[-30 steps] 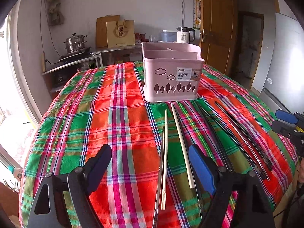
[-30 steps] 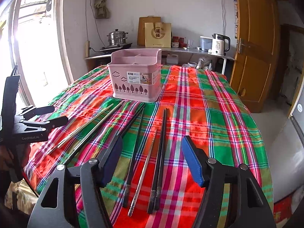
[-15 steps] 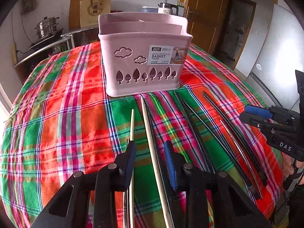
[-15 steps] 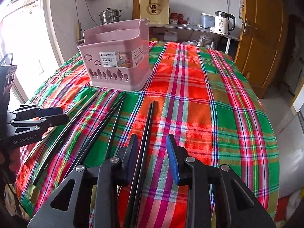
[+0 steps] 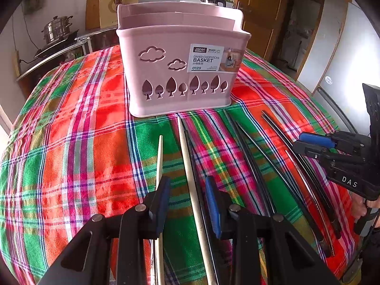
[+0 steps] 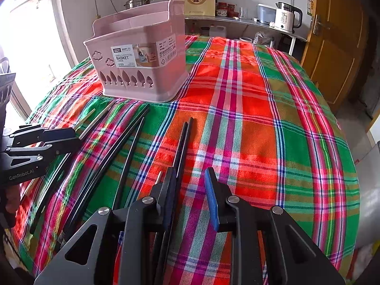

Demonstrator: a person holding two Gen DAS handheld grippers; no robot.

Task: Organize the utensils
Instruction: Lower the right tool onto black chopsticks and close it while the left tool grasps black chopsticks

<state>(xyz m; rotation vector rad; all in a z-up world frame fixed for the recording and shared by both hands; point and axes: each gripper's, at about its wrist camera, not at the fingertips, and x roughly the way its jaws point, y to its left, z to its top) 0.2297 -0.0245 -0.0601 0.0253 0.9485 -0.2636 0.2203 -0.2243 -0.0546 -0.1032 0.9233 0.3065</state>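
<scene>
A pink divided chopstick basket (image 5: 180, 71) stands on the plaid tablecloth (image 5: 83, 130); it also shows in the right wrist view (image 6: 140, 61). Several chopsticks lie in front of it. My left gripper (image 5: 187, 201) is partly open, low over the cloth, with a pale wooden chopstick (image 5: 190, 166) between its jaws and another pale one (image 5: 159, 156) at its left finger. My right gripper (image 6: 190, 194) is partly open beside a black chopstick pair (image 6: 182, 142) that runs under its left finger. More black chopsticks (image 6: 123, 156) lie to the left.
The right gripper shows at the right in the left wrist view (image 5: 332, 152), and the left gripper at the left in the right wrist view (image 6: 35, 147). A counter with a kettle (image 6: 285, 16) stands behind. A wooden door (image 6: 337, 47) is at the right.
Both grippers have moved forward and down toward the chopsticks and narrowed from wide open to partly open. The basket looms larger in both views.
</scene>
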